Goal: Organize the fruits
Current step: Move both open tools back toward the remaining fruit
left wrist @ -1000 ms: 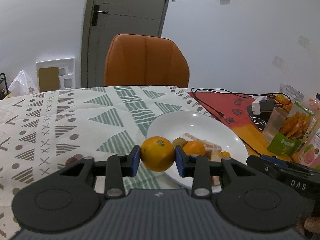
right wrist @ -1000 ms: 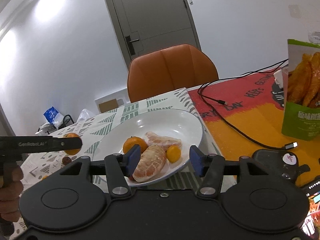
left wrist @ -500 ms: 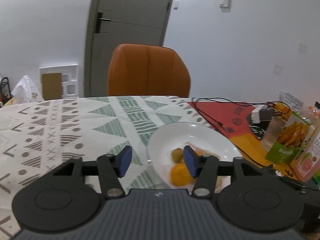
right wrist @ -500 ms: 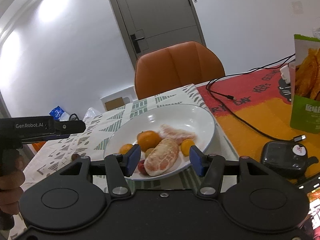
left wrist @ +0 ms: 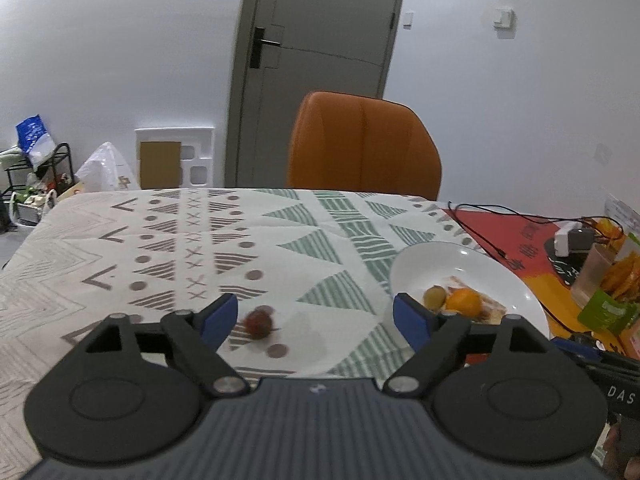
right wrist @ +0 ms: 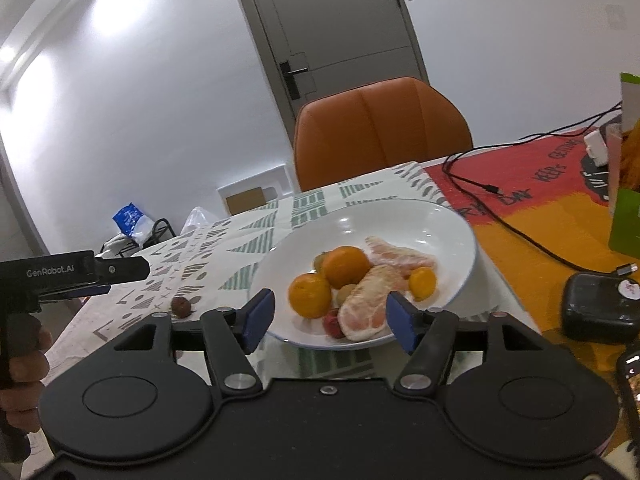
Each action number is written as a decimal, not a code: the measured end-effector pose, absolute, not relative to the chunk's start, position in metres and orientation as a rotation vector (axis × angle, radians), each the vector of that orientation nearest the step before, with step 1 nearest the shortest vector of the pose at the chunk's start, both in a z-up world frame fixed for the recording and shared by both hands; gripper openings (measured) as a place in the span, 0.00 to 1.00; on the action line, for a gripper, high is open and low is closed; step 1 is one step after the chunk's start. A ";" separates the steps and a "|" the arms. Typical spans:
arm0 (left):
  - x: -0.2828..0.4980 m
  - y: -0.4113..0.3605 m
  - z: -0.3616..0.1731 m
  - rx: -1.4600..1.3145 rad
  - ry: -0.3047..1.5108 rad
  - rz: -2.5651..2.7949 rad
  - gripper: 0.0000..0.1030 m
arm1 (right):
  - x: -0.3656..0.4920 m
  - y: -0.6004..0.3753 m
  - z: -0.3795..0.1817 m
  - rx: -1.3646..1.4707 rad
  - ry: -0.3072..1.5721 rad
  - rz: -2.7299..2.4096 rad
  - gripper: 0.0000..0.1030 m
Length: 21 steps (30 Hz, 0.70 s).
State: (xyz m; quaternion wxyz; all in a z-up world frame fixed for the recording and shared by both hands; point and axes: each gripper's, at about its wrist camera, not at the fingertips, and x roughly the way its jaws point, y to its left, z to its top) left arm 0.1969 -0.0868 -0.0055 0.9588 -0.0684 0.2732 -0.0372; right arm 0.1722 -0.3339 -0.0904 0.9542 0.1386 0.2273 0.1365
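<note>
Since the earlier frame, the left hand-held gripper (left wrist: 314, 316) had swung, jaws wide and empty, from the plate (left wrist: 520, 292) to the small red fruit (left wrist: 258, 323); the right hand-held gripper (right wrist: 328, 316) gaped empty. A careless pinch might roll it toward the table's near edge.

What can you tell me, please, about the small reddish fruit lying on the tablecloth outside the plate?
The small reddish fruit is round, dark red-brown, rough-looking and slightly blurred. It lies alone on the patterned tablecloth, left of the white plate and apart from it. In the left wrist view it sits just beyond the open left tool, near its left finger; nothing grips it.
</note>
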 end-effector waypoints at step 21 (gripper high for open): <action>0.166 -0.017 -0.014 -0.197 0.557 0.050 0.82 | 0.175 -0.270 -0.092 0.226 0.492 0.419 0.67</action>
